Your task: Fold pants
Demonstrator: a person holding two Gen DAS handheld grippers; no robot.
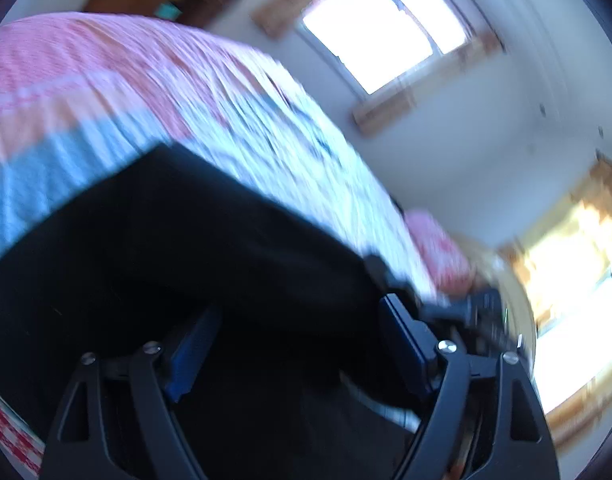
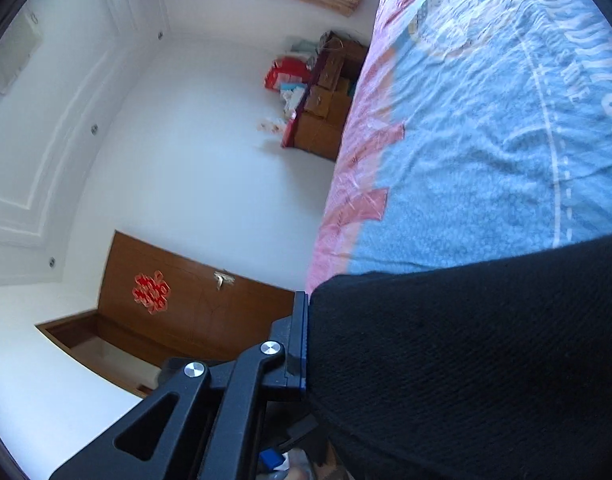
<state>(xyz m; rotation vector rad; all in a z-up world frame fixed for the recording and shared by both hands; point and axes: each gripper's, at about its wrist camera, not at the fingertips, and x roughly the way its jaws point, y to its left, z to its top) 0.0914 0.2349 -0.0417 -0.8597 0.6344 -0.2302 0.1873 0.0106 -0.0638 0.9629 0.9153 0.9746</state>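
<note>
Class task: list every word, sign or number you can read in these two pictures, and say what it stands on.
Red double-happiness paper sign on the brown wooden door: a symbol, not spelled text.
White lettering printed on the blue and pink bedspread: cut off and curved, not readable as whole words.
Left wrist view: too blurred, nothing readable.

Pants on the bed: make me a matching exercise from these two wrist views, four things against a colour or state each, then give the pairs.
Things:
1. pants
2. bedspread
3. left gripper
4. right gripper

Colour or state:
A. pink and light blue, printed
B. jaws apart over dark cloth
C. black, lying on the bed
D. clamped on black cloth

Pairs: 1-C, 2-A, 3-B, 4-D
</note>
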